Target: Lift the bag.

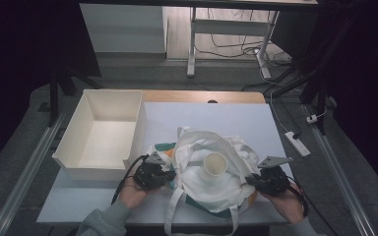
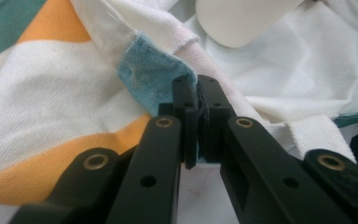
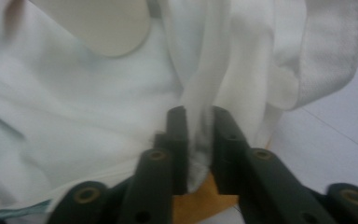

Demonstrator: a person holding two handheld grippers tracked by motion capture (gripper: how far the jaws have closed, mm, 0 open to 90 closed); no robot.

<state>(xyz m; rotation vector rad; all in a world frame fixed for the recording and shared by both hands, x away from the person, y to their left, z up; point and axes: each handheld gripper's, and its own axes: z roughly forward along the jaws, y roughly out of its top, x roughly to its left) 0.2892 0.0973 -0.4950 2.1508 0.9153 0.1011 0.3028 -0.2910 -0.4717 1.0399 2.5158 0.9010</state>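
A white cloth tote bag [image 1: 211,169] with teal and orange patches lies rumpled at the table's front middle, and a paper cup [image 1: 214,166] lies on its side on top of it. My left gripper [image 1: 166,175] is at the bag's left edge, shut on the fabric [image 2: 168,70] by a blue patch. At the bag's right edge my right gripper [image 1: 250,182] is shut on a white fold of the bag [image 3: 200,121]. The cup's pale rim [image 2: 242,23] shows beyond the left gripper's jaws, and the cup [image 3: 102,25] also lies beyond the right gripper's jaws.
An empty white box [image 1: 66,158] stands at the table's left, close to my left hand. The bag's long straps [image 1: 173,214] hang over the front edge. A power strip [image 1: 298,143] lies on the floor at the right. White table surface [image 1: 216,115] stretches behind the bag.
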